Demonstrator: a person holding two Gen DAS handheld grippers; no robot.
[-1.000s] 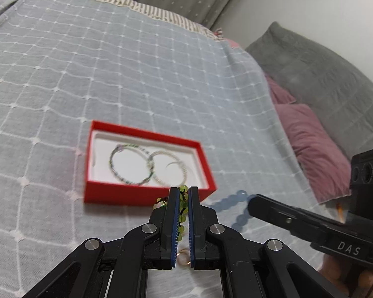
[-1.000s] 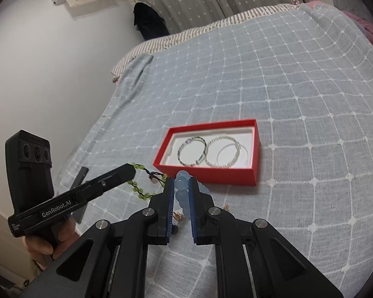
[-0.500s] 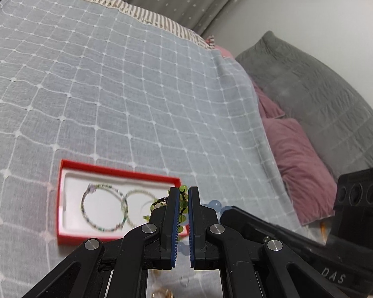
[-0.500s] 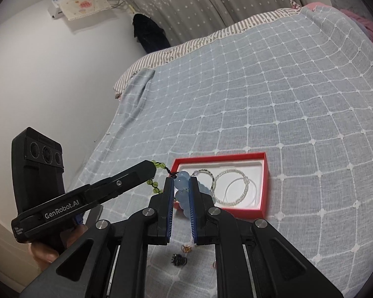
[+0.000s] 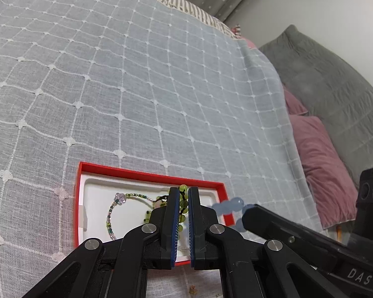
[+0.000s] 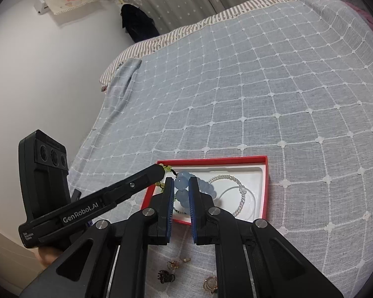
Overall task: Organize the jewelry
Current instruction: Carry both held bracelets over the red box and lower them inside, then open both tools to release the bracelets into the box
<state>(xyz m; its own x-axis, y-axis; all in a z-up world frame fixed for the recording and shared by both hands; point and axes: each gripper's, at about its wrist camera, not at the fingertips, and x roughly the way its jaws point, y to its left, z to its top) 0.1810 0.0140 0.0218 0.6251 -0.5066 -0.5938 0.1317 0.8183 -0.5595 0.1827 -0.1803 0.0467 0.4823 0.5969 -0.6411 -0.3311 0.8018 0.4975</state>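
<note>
Both tongs now hang over the red box (image 6: 266, 188), which lies on the bed with its long axis left to right. The left tongs (image 5: 183, 200) are clamped on the green bead bracelet (image 5: 182, 201), above the box's middle; the right tongs (image 6: 181, 188) are clamped on the blue bead bracelet (image 6: 182, 183), above its left half. One second ago both were short of the box.
</note>
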